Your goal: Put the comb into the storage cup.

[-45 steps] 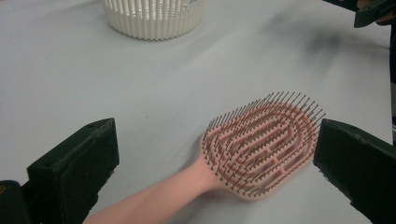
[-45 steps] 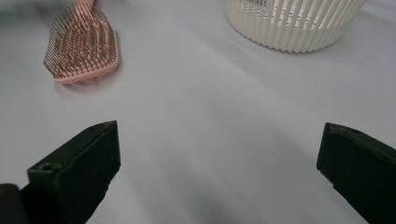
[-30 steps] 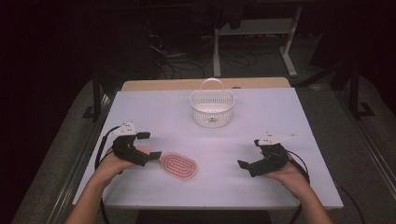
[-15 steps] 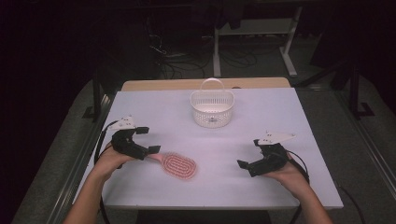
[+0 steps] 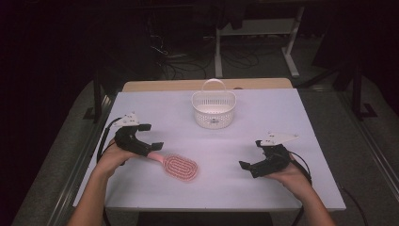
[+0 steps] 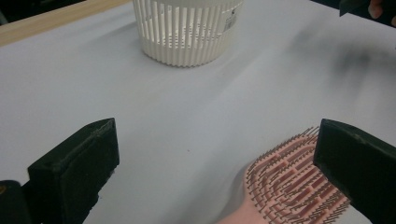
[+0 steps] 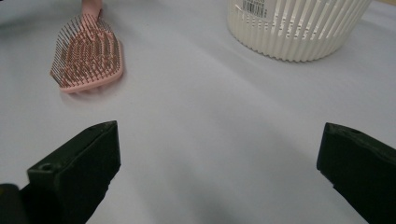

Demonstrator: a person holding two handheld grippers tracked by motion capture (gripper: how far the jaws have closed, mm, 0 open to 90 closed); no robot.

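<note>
A pink hairbrush [image 5: 181,168] lies bristles up on the white table [image 5: 282,117], with its handle pointing left. My left gripper [image 5: 153,136] hovers over the handle end, open. In the left gripper view the brush head [image 6: 289,186] sits by the right jaw and the handle runs off the bottom between the jaws of my left gripper [image 6: 210,163]. My right gripper [image 5: 249,154] rests open at the front right, holding nothing. In its own view my right gripper [image 7: 217,158] faces bare table, with the hairbrush [image 7: 88,53] far off at the upper left.
A white slatted basket [image 5: 214,109] with a handle stands at the middle back of the table; it is the basket [image 6: 187,28] ahead of my left gripper and the basket [image 7: 299,28] at the upper right of the right gripper view. A wooden strip [image 5: 164,85] runs along the far edge.
My left gripper has shifted a little forward and to the right, over the brush handle. The brush and my right gripper have stayed put.
</note>
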